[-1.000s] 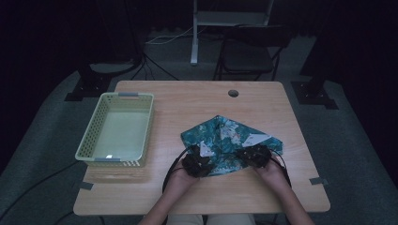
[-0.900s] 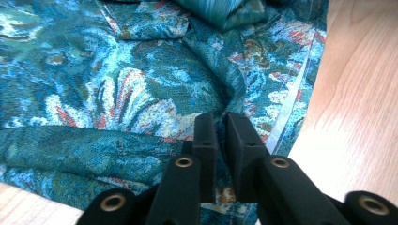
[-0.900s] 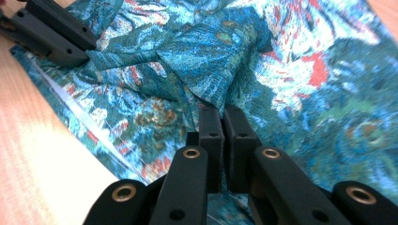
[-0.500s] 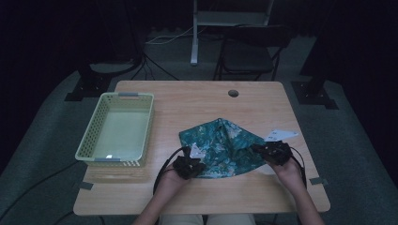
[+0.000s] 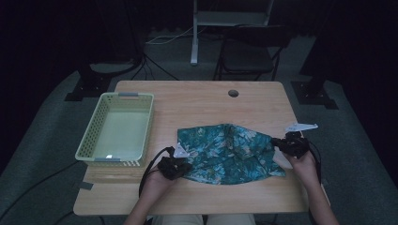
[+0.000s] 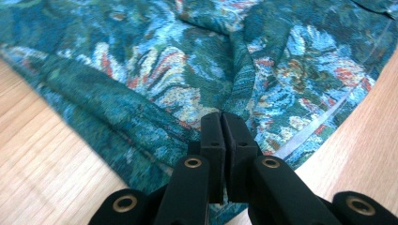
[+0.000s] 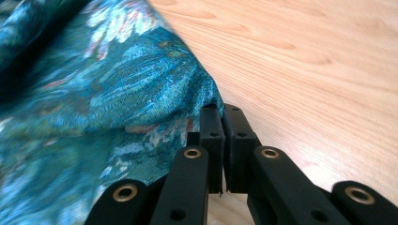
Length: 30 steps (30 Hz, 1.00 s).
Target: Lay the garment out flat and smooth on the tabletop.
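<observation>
A teal cloth with a floral print lies spread across the near middle of the wooden table. My left gripper is at the cloth's near left corner. In the left gripper view its jaws are pressed together, with the cloth pinched at their base. My right gripper is at the cloth's right edge. In the right gripper view it is shut on a bunched fold of the cloth, which pulls up into ridges toward the jaws.
A pale green slatted basket stands at the table's left side. A round cable hole sits near the far edge. A chair and stand legs are on the floor behind the table. Bare wood lies right of the cloth.
Both hands have moved apart, the left one leftward and the right one rightward. The cloth has been drawn out from a bunched heap into a wider, flatter spread.
</observation>
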Each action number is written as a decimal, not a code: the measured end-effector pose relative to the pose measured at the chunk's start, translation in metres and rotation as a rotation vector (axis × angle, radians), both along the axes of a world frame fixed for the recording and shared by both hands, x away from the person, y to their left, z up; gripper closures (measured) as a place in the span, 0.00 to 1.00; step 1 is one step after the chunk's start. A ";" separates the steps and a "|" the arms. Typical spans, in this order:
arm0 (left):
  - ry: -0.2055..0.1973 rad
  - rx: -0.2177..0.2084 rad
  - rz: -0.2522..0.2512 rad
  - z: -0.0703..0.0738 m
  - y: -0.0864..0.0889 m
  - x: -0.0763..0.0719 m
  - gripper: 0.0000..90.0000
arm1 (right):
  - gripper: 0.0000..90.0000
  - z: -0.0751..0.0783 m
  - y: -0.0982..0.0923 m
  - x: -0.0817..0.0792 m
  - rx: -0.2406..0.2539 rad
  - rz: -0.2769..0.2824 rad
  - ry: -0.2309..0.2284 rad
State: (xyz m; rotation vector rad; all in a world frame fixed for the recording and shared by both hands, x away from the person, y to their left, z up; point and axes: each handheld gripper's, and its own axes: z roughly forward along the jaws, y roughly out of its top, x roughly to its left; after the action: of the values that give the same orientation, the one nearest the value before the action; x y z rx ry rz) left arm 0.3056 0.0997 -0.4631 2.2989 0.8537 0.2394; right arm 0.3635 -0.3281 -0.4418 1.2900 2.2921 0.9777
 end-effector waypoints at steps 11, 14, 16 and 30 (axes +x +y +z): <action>0.017 -0.003 0.030 0.001 0.017 0.000 0.98 | 0.97 -0.021 -0.034 0.012 -0.007 -0.107 0.081; 0.022 -0.010 0.027 -0.001 0.017 0.000 0.98 | 0.97 -0.023 -0.039 0.012 -0.020 -0.110 0.087; 0.026 -0.009 0.021 -0.002 0.016 -0.001 0.98 | 0.97 -0.023 -0.040 0.012 -0.035 -0.116 0.082; 0.030 -0.043 0.016 0.002 0.013 -0.012 0.84 | 0.68 -0.019 -0.051 0.013 -0.050 -0.124 0.084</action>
State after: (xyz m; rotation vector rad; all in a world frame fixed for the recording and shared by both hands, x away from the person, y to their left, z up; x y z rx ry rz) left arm 0.2939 0.1129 -0.4611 2.2618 0.8846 0.1923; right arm 0.3767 -0.3790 -0.4611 1.4585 2.2519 0.8348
